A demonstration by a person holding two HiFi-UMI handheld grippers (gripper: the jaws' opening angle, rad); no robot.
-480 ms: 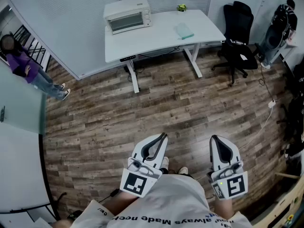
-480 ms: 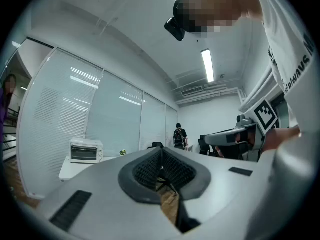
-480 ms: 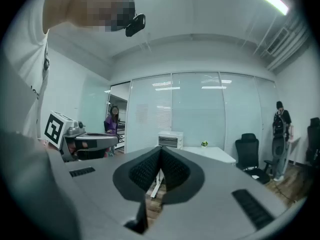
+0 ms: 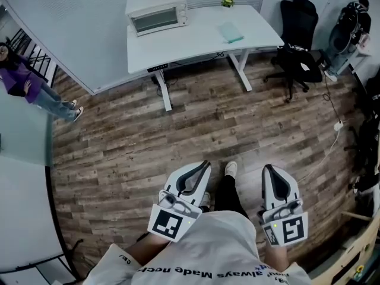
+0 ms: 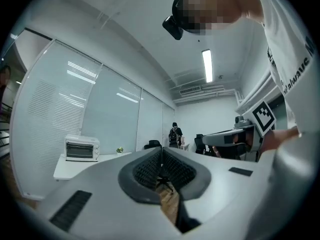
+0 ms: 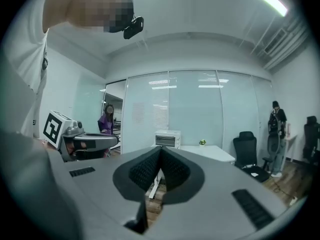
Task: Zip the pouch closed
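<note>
A pale green pouch (image 4: 230,32) lies flat on the right part of the white desk (image 4: 178,46), across the room from me. Whether its zip stands open is too small to tell. My left gripper (image 4: 206,164) and right gripper (image 4: 266,168) are held side by side at waist height over the wood floor, far from the desk. In the left gripper view the left gripper (image 5: 161,151) has its jaws pressed together with nothing between them. The right gripper (image 6: 160,150) stands the same in its own view, empty.
A white toaster oven (image 4: 155,10) and a small plant (image 4: 227,2) stand on the desk. A black office chair (image 4: 300,52) is at its right end. A person in purple (image 4: 24,82) stands at the left by a glass wall, another person (image 4: 350,31) at far right.
The view has shifted forward over the floor and one of my feet has stepped ahead between the grippers. Both grippers stay shut at the same height.
</note>
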